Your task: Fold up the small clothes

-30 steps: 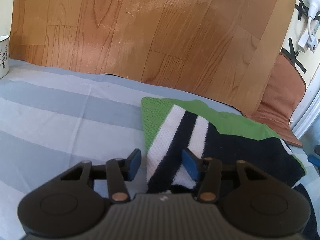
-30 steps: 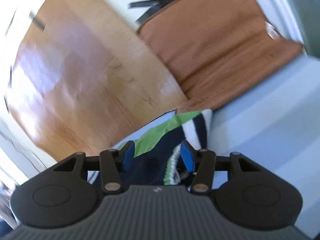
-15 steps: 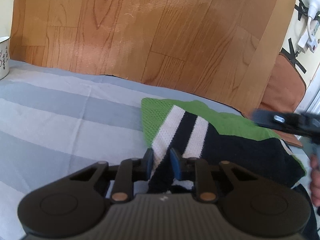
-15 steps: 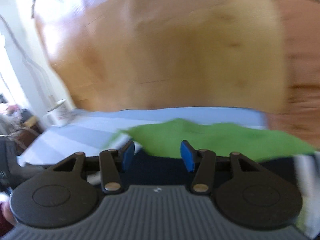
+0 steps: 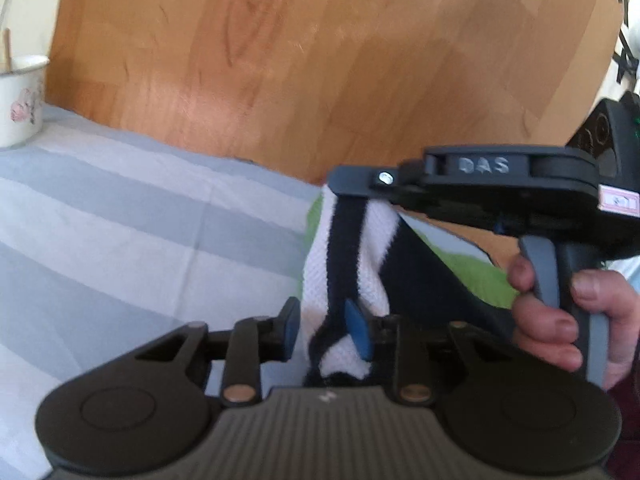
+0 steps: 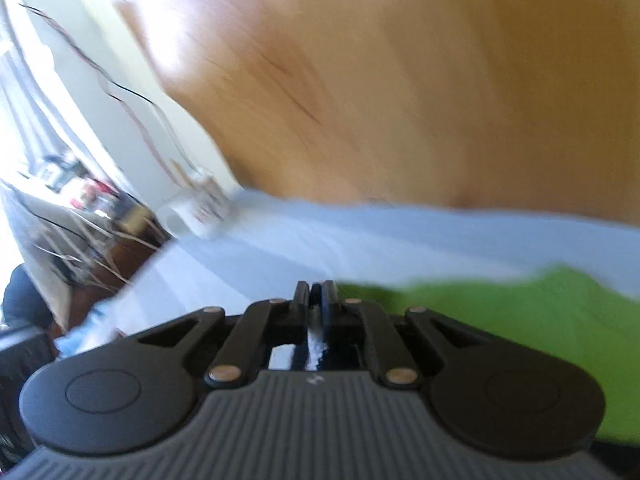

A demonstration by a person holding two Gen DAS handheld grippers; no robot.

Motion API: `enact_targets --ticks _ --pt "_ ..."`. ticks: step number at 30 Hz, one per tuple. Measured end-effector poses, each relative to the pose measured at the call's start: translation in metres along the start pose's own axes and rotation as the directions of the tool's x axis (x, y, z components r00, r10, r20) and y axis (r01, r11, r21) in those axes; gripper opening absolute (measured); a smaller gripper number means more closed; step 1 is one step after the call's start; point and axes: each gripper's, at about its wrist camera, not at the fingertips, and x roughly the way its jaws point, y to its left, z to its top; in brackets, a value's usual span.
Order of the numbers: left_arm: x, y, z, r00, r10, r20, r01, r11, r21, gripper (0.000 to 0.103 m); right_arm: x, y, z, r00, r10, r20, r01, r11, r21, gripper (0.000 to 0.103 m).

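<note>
**Right gripper pinches the striped garment; left gripper spread around its lower edge**

In your left wrist view, your left gripper (image 5: 326, 330) sits at the bottom centre with its blue-padded fingers (image 5: 357, 330) spread apart. The white and navy striped part of the small knitted garment (image 5: 348, 264) hangs between them; the right pad touches the cloth, while the left pad stands just beside it with a gap showing.

Your right gripper (image 5: 352, 182) enters from the right edge of that frame, above the left one, and the cloth's upper edge runs up to its tip. Your right hand (image 5: 560, 312) wraps the grey handle at the right of the frame. The garment's green panel shows below that gripper, against the grey-striped tablecloth (image 5: 120, 240). A white mug (image 5: 20, 104) stands at the left edge, before the wood-grain panel (image 5: 320, 60).

In your right wrist view, which is blurred, the right gripper (image 6: 316, 294) has its fingers pressed together at lower centre, with a thin dark strip of cloth pinched between them. The garment's green part (image 6: 520, 304) fills the lower right.
</note>
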Motion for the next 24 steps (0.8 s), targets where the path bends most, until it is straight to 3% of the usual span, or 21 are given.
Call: enact_targets --ticks 2,5,7,10,14,18,20,23,24 --pt "0.002 -0.002 -0.001 0.999 0.037 0.009 -0.038 0.999 0.033 0.028 0.016 0.001 -0.001 0.998 -0.056 -0.028 0.055 0.997 -0.052 0.011" --pt "0.016 -0.005 -0.004 0.997 0.074 -0.033 -0.072 0.995 0.070 0.028 0.023 -0.012 -0.004 0.985 -0.154 -0.082 0.151 0.988 -0.039 0.024" --pt "0.015 -0.008 -0.005 0.996 0.081 -0.024 -0.079 0.993 0.087 0.028 -0.003 -0.023 -0.002 0.987 -0.162 -0.013 0.162 0.987 0.021 0.036" --pt "0.013 -0.009 -0.006 0.996 0.090 -0.022 -0.088 0.992 0.096 0.028 -0.061 -0.036 0.001 0.977 -0.189 0.098 0.180 0.980 0.090 0.039" --pt "0.011 -0.006 -0.005 0.996 0.087 -0.025 -0.084 0.994 0.076 0.032 -0.141 -0.045 -0.019 0.930 -0.316 0.188 0.299 0.947 0.115 0.044" --pt "0.006 0.000 -0.001 0.998 0.063 -0.007 -0.062 0.997 0.038 0.040 -0.190 -0.054 -0.058 0.862 -0.466 0.197 0.443 0.884 0.153 0.049" --pt "0.007 0.001 -0.001 0.999 0.053 -0.010 -0.053 0.998 0.025 0.040 -0.200 -0.060 -0.076 0.848 -0.500 0.175 0.472 0.863 0.180 0.051" --pt "0.011 0.001 -0.001 0.998 0.058 -0.021 -0.058 0.998 0.036 0.040 -0.200 -0.071 -0.097 0.850 -0.512 0.122 0.484 0.851 0.204 0.050" --pt "0.012 0.000 -0.001 0.998 0.062 -0.018 -0.061 0.997 0.044 0.040 -0.198 -0.071 -0.101 0.829 -0.548 0.112 0.523 0.830 0.193 0.049"
